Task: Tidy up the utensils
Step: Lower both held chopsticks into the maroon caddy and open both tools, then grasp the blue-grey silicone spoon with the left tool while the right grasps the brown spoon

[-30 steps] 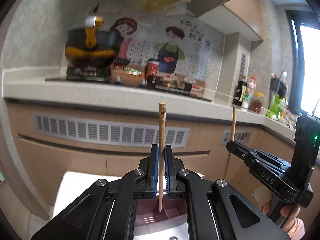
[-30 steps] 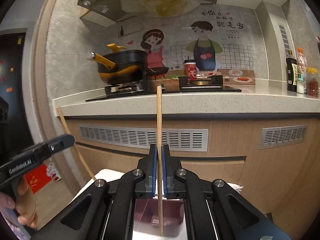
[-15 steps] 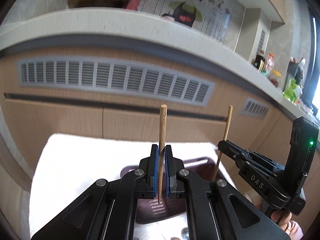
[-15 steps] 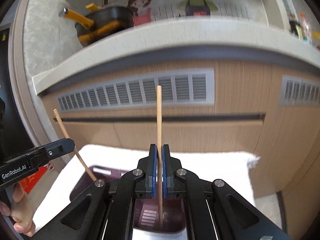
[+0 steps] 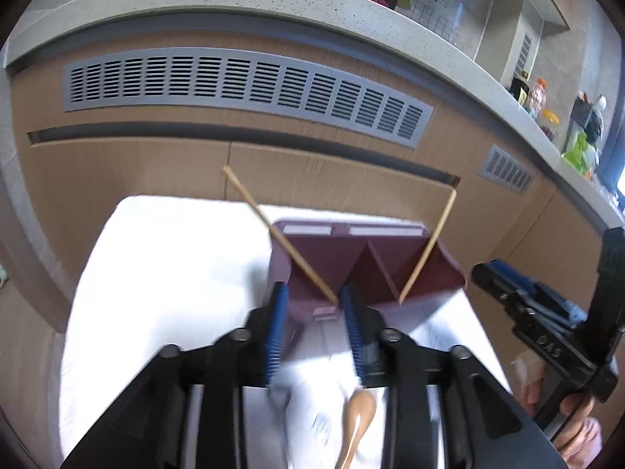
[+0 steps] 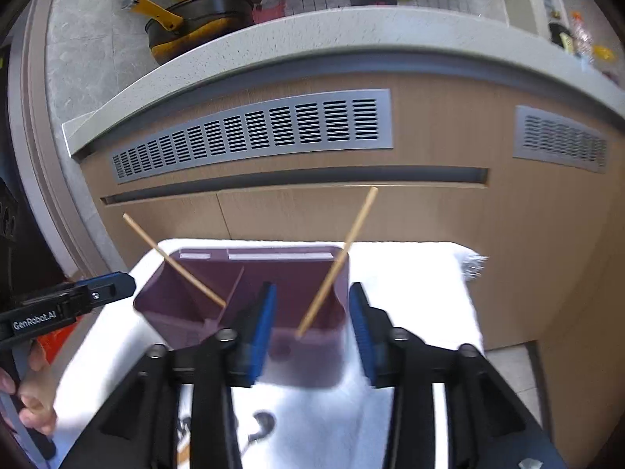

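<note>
nearest, a wooden spoon (image 5: 357, 420) lies on the white towel (image 5: 164, 285). both the left gripper (image 5: 314, 305) and right gripper (image 6: 312, 305) are opening, jaws apart, pressing on nothing. beyond them, the maroon utensil holder (image 6: 250, 273) holds one chopstick (image 5: 279, 236) leaning left in its left compartment and another chopstick (image 6: 338, 262) leaning right in its right.

Wooden spoon (image 5: 357, 422) blurred, handle cut off

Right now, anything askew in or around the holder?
Yes: the two chopsticks lean opposite ways. The left chopstick tilts out over the maroon holder's left wall, the right chopstick leans against the right wall, in separate compartments. Both grippers are opening, pads clear of them. A wooden spoon still lies on the white cloth.
</note>
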`<state>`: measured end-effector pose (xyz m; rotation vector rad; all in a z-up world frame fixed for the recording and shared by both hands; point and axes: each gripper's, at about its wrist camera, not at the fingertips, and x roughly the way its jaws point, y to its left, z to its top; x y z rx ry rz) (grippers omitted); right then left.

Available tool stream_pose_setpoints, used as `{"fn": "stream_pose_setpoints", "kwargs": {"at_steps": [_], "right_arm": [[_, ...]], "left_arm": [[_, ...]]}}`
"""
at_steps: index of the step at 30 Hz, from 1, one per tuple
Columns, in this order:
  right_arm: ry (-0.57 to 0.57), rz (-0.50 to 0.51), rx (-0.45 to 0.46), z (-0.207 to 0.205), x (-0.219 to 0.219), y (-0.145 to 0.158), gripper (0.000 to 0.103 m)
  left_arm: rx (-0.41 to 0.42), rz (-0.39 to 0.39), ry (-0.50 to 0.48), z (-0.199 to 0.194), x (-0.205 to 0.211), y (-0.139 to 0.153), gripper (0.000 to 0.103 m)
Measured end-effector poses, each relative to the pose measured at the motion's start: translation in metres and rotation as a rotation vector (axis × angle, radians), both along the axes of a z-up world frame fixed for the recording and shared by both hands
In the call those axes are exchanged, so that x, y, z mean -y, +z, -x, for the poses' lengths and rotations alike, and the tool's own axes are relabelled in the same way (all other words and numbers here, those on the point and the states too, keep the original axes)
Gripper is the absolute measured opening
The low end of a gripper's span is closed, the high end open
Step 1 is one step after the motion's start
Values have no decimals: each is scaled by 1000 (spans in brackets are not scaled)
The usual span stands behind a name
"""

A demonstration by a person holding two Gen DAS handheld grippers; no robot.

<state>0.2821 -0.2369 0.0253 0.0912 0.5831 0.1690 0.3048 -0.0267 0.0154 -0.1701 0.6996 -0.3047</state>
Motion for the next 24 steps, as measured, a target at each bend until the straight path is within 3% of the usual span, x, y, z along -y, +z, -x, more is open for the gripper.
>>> {"fn": "stream_pose_setpoints", "kwargs": {"at_steps": [2,7,10,15,24], "right_arm": [[-23,24,8,18,0,1,79],[-96,184,106,74,-7,2,103],[-79,251,96,95,-12,-2,103],[-16,257,10,114,-13,-17,103],[45,99,-119,137,7,-40,103]], "left_arm": [[-3,-24,-8,17,-5,-4,39],[-31,-101,-93,61,-9,-22,50],[-53,-147,-172,85,-6,-36,54],[-108,-207,-317,116,5,-55,56],[-127,-422,-616,164,42,-73,59]]}}
